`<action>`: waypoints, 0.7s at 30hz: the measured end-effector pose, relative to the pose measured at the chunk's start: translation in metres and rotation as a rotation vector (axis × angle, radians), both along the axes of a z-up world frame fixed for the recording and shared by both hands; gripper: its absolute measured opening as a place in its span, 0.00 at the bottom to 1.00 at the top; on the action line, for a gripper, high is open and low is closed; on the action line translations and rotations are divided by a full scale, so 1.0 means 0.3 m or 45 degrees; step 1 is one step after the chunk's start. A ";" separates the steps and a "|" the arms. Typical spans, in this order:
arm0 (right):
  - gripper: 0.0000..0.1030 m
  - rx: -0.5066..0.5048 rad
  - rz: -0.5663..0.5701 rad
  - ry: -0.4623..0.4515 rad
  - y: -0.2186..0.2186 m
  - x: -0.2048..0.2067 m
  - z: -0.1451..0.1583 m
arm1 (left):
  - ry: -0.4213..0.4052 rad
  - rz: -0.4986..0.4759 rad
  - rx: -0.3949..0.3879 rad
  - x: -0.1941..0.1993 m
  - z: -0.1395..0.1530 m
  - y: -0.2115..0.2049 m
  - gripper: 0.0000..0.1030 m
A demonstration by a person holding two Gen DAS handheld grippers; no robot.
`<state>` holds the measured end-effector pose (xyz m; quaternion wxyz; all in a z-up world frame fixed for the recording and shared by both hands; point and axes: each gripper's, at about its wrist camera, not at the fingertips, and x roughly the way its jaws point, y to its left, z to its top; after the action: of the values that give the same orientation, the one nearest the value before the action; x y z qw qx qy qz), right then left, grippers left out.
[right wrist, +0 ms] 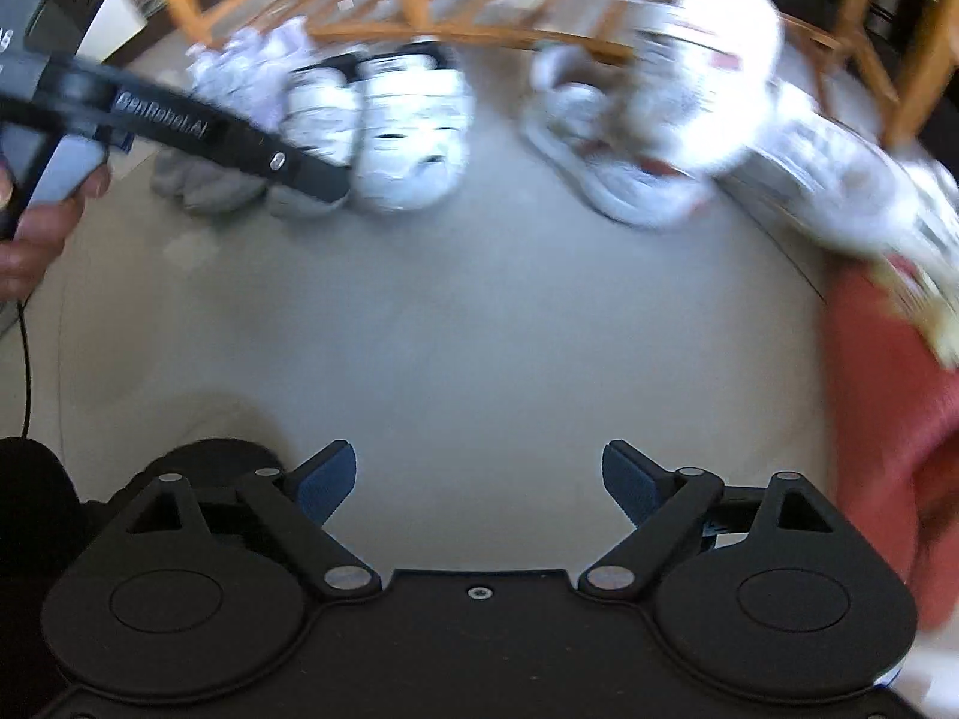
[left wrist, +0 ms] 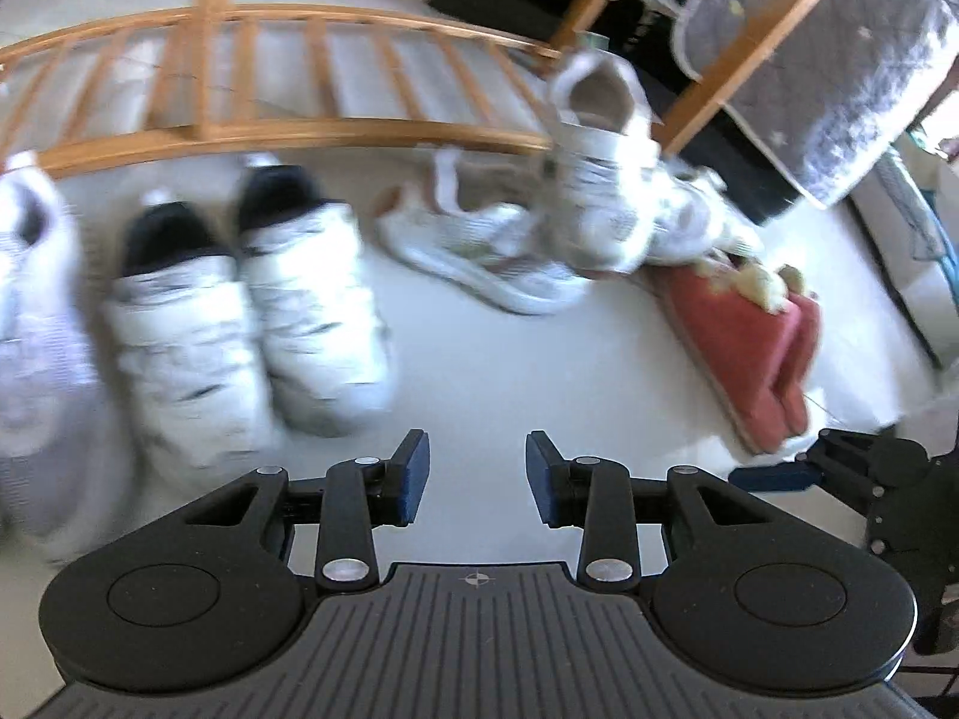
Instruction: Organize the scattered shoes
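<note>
A pair of white sneakers with black insides stands side by side on the pale floor, toes toward me, left of my left gripper. That gripper is open, and only bare floor shows between its blue pads. A pale lilac shoe sits at the far left. To the right, one white shoe lies on its side and another is heaped on it. My right gripper hangs open wide over bare floor, well short of the white pair and the tumbled white shoes.
A low wooden slatted rack runs behind the shoes. Red slippers lie at the right, close beside my right gripper. A grey quilted cloth hangs over the wooden frame. A hand holds the left gripper at the upper left.
</note>
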<state>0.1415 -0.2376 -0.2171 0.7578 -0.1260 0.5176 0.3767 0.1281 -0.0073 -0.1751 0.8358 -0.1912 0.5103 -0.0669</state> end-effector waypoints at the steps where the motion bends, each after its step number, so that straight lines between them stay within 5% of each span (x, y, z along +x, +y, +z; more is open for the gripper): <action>1: 0.89 0.012 -0.073 -0.024 -0.036 0.006 -0.002 | -0.007 -0.012 -0.001 0.006 -0.001 -0.025 0.41; 7: 0.87 0.053 -0.441 -0.114 -0.242 0.058 -0.034 | -0.008 -0.091 -0.003 0.037 -0.024 -0.150 0.41; 21: 0.53 -0.047 -0.570 -0.148 -0.374 0.201 -0.140 | 0.066 -0.111 0.010 0.014 -0.106 -0.198 0.46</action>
<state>0.2018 -0.3498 -0.2592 0.8486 -0.0435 0.4948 0.1819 0.1322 -0.0668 -0.2070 0.8193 -0.1673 0.5399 -0.0965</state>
